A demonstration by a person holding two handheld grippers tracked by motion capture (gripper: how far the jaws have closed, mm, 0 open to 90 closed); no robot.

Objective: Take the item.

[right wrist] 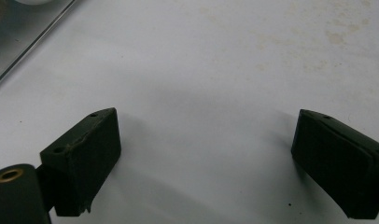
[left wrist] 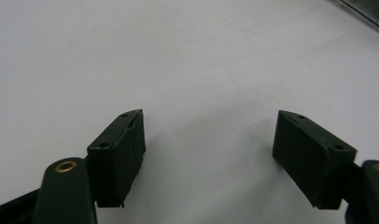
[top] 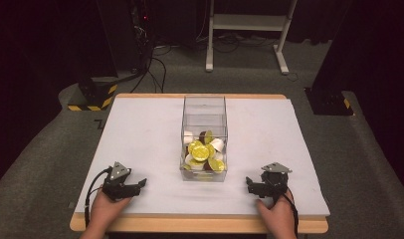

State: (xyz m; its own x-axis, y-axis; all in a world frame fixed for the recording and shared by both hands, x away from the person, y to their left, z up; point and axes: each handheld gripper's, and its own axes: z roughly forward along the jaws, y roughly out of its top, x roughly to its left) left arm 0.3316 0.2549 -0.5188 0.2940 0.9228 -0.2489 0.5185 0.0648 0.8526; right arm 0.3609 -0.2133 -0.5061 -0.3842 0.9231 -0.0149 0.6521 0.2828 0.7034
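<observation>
A clear plastic box (top: 204,137) stands at the middle of the white table top (top: 140,134). It holds several gold-foil and white capsules (top: 204,152). My left gripper (top: 140,185) rests near the front left edge, held by a hand, jaws wide apart over bare table. In the left gripper view my left gripper (left wrist: 208,149) is open with nothing between its pads (left wrist: 127,154). My right gripper (top: 250,185) rests at the front right, well apart from the box. In the right gripper view my right gripper (right wrist: 204,158) is open over bare white surface.
The box's edge shows at the top right of the left gripper view (left wrist: 365,11) and at the top left of the right gripper view (right wrist: 29,42). Beyond the table are a white desk frame (top: 247,30), cables and striped black-yellow bases (top: 93,97) on grey floor.
</observation>
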